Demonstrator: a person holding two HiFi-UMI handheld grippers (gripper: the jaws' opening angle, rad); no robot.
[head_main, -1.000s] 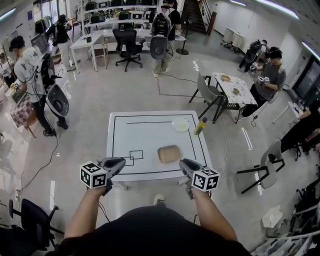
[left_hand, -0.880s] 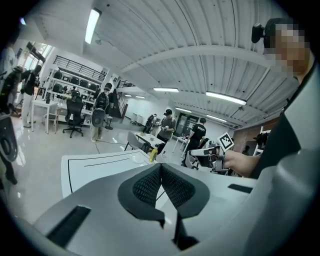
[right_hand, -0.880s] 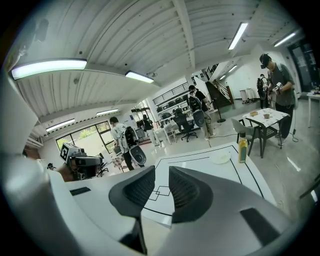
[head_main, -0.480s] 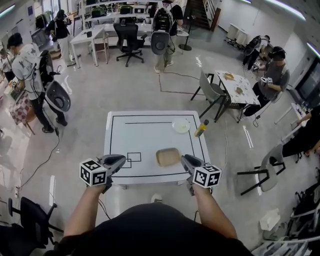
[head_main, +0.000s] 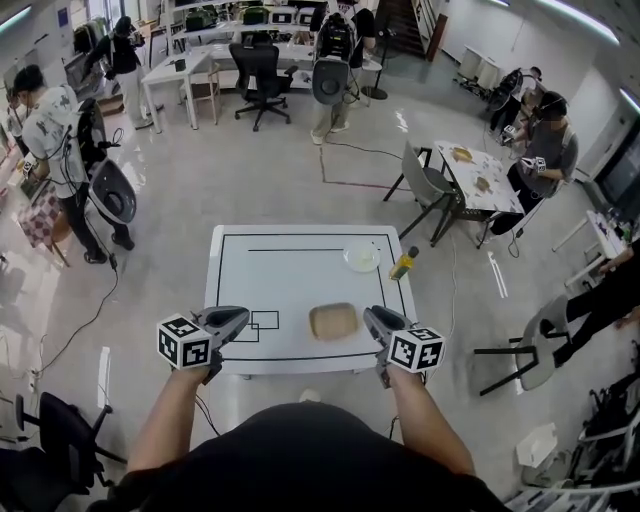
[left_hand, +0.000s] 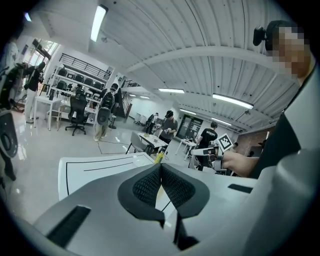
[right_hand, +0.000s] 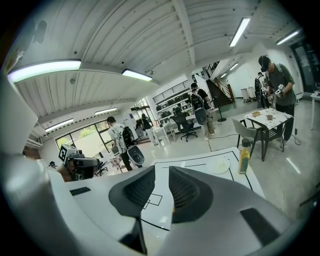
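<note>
Matt grey plastic on left gripper (head_main: 243, 317) and right gripper (head_main: 369, 317), black dimpled rubbery pads (left_hand: 148, 187), smooth white tabletop (head_main: 290, 285) with faint sheen, glossy pale floor (head_main: 225, 190), shiny yellow plastic bottle (head_main: 402, 264), matt tan tray (head_main: 334, 321)

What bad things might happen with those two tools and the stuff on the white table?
1. The yellow bottle stands upright right at the white table's far right edge. A bump from the right tool might knock it onto the floor.
2. The left tool has its jaws together. Pushed at the tan tray like that, it would probably just shove it.
3. The white plate lies close to the bottle, so reaching for one may nudge the other.
</note>
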